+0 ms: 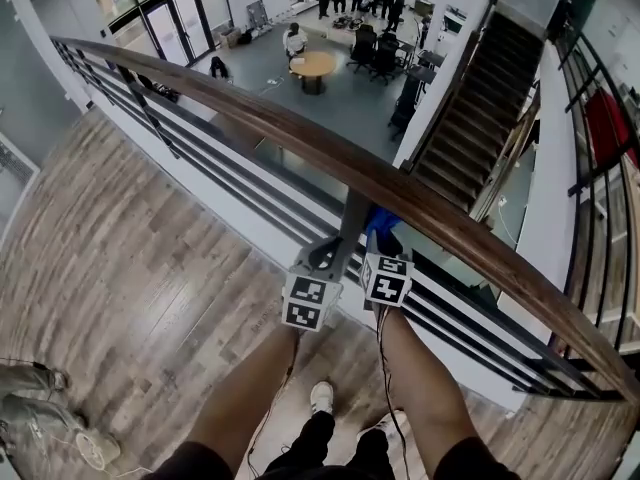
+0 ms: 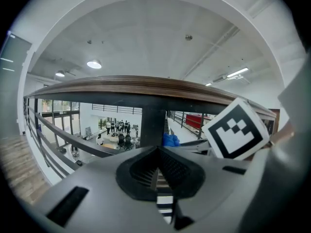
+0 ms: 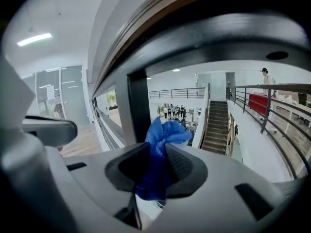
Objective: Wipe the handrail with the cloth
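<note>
Wooden handrail (image 1: 300,133) ran far-left to near-right, above both grippers. Right gripper (image 3: 156,165) was clamped on the blue cloth (image 3: 164,134), just below the rail. Left gripper (image 2: 156,173) had its jaws together, empty. Wiping apparently not begun; next, cloth must rise onto the rail.

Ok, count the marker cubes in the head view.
2: the left cube and the right cube, side by side just short of the wooden handrail; none seems hidden.

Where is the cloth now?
In the right gripper view, the cloth is pinched in the right gripper, just below the handrail, beside a dark post.
</note>
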A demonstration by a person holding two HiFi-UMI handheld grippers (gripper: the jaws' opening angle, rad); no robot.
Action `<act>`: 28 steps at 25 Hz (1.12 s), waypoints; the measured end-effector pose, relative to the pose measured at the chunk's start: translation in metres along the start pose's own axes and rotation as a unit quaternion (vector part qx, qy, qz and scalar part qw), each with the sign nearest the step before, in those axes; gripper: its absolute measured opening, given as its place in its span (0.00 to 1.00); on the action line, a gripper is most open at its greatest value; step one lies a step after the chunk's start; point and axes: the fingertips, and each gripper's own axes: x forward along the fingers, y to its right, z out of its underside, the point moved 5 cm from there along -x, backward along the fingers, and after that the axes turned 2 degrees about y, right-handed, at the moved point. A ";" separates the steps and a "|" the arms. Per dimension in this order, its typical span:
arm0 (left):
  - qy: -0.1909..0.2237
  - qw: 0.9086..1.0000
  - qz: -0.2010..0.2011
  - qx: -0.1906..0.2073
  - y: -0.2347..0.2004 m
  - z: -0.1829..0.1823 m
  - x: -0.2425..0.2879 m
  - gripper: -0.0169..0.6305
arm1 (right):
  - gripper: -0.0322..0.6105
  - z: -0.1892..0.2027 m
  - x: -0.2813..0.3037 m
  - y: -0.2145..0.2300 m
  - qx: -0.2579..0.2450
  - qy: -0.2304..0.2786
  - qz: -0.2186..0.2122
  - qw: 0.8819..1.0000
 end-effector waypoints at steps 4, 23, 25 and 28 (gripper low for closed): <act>-0.018 1.000 -0.004 0.008 -0.006 0.014 -0.008 0.03 | 0.21 0.006 0.014 -0.002 -0.010 -0.023 0.022 0.999; -0.035 0.999 0.031 -0.003 0.062 0.024 -0.002 0.03 | 0.21 0.023 -0.032 0.051 0.005 -0.024 0.060 0.998; -0.037 0.999 0.035 -0.001 0.071 0.026 0.000 0.03 | 0.21 0.028 -0.043 0.062 0.014 -0.029 0.067 0.997; -0.038 0.998 0.044 0.003 0.088 0.027 0.003 0.03 | 0.21 0.037 -0.058 0.079 0.022 -0.030 0.075 0.997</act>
